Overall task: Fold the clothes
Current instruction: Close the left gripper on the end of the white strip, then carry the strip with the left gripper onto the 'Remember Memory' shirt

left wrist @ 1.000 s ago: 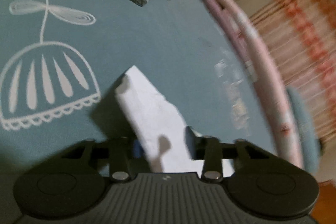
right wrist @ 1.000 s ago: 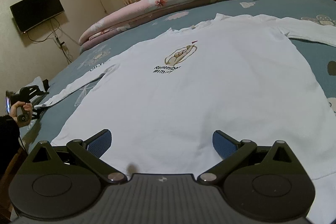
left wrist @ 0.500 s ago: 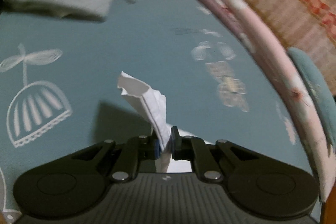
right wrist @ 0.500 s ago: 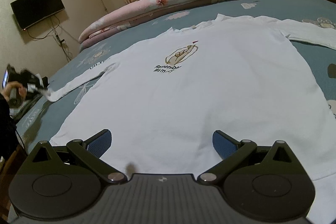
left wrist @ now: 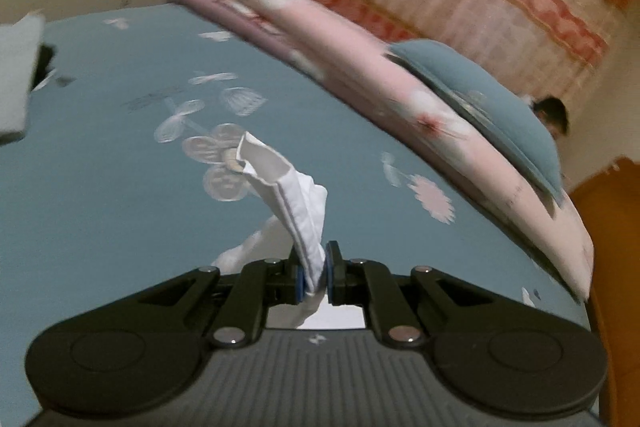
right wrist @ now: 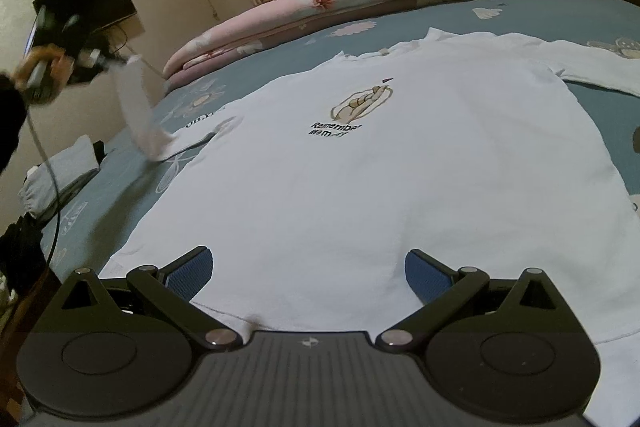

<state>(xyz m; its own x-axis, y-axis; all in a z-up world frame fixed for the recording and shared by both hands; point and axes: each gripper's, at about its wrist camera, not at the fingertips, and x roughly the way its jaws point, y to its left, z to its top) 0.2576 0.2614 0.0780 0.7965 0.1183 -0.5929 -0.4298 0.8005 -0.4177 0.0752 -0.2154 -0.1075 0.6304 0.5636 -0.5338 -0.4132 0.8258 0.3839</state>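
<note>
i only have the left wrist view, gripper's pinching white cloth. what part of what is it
Observer: The cuff end of the sleeve of a white shirt, lifted off the bed.
Operator: rest of the shirt flat?
Observer: Yes, the body lies spread, print up, its other sleeve stretched out flat.
Operator: right gripper doing anything?
Observer: The right gripper is open over the shirt's hem, holding nothing.
</note>
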